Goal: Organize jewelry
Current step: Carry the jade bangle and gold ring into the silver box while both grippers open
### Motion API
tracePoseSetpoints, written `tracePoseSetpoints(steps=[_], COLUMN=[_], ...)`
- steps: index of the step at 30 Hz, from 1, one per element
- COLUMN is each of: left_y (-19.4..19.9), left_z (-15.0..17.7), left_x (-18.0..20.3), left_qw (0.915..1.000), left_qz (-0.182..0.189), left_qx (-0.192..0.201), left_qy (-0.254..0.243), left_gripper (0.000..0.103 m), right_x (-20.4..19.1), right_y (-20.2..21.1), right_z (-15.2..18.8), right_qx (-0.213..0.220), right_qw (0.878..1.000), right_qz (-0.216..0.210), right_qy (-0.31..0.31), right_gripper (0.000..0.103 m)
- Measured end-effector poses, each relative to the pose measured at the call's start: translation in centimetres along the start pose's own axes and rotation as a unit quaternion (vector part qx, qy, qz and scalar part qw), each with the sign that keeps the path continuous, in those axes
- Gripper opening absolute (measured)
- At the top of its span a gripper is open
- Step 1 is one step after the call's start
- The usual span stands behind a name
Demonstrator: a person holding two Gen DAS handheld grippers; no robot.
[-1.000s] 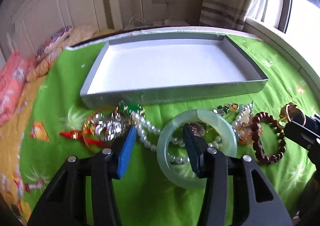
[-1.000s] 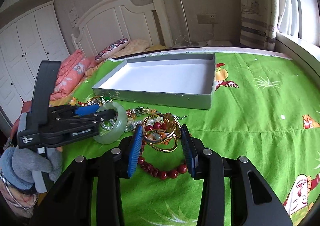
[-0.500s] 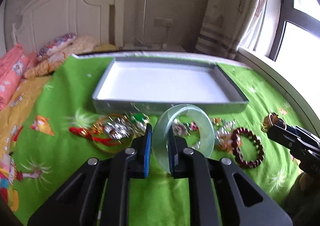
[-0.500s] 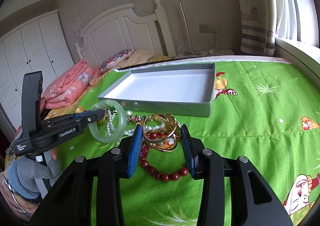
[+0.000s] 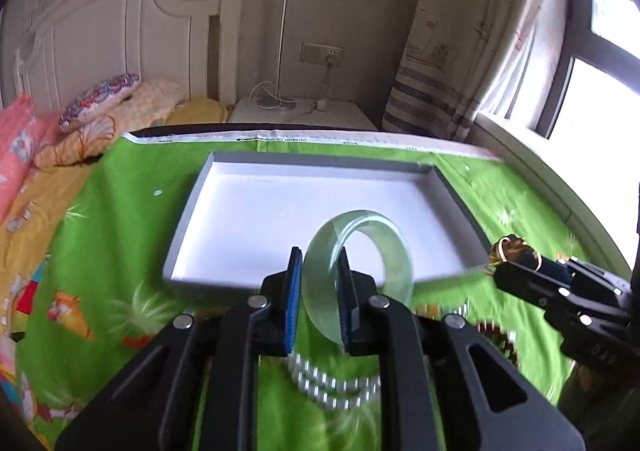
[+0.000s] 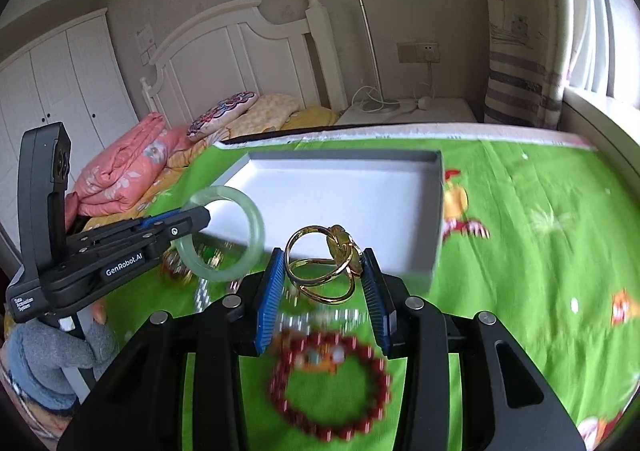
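The left gripper (image 5: 318,305) pinches a pale green jade bangle (image 5: 360,271) edge-on, held above the bedspread just short of the gray tray (image 5: 188,219) ahead. The right gripper (image 6: 322,283) clamps gold linked bangles (image 6: 324,267) before the same tray's near wall. Each load should probably clear that wall, then drop low over the white floor before release, well apart, so the jade does not knock the gold.

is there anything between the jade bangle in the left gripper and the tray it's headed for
Nothing visible. The left gripper holds the jade bangle raised at the near wall of the tray, whose white floor looks bare. The right gripper, shut on the gold bangles, is off to the side.
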State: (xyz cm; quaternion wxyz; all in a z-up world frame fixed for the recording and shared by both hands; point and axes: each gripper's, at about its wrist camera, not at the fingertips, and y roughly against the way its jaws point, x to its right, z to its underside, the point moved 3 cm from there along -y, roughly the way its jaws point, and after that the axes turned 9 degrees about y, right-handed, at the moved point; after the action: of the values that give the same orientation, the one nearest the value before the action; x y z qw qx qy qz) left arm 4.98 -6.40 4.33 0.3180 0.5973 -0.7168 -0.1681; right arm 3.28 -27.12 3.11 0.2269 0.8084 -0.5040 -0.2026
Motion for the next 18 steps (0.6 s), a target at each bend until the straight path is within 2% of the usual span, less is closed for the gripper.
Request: tracePoseSetpoints(steps=[5, 9, 12, 13, 15, 17, 18], left_y=[-3.3, -6.7, -8.4, -8.5, -8.1, -7.3, -6.9], left_z=[-2.7, -4.1, -5.1, -5.3, -5.8, -5.8, -5.7], left_x=[-0.6, -1.5, -3.3, -3.8, -5.0, -5.8, -6.1], left_qw=[0.9996, 0.9988, 0.9965, 0.9957, 0.9938, 0.993, 0.9929], left_qz=[0.003, -0.028, -0.033, -0.03, -0.031, -0.03, -0.035], left_qx=[-0.013, -0.027, -0.036, -0.037, -0.031, -0.017, -0.01], left_qy=[0.025, 0.028, 0.068, 0.079, 0.102, 0.113, 0.114], left_gripper=[0.016, 0.018, 0.016, 0.016, 0.024, 0.056, 0.061], right_x=[0.9, 1.7, 2.0, 2.1, 2.2, 2.0, 2.0], right_y=[-4.4, -9.0, -11.1, -11.3, -10.9, -10.1, -9.4], right_z=[-2.6, -3.1, -2.9, -2.8, -2.9, -2.9, -2.7], right_qx=[-0.034, -0.086, -0.121, -0.126, -0.116, -0.098, -0.093], right_qw=[0.999, 0.995, 0.991, 0.99, 0.992, 0.994, 0.995], right_qz=[0.024, 0.042, 0.06, 0.06, 0.054, 0.049, 0.044], right_qy=[0.002, -0.007, -0.011, -0.014, -0.019, -0.014, -0.014], right_gripper=[0.039, 0.039, 0.041, 0.046, 0.076, 0.079, 0.079])
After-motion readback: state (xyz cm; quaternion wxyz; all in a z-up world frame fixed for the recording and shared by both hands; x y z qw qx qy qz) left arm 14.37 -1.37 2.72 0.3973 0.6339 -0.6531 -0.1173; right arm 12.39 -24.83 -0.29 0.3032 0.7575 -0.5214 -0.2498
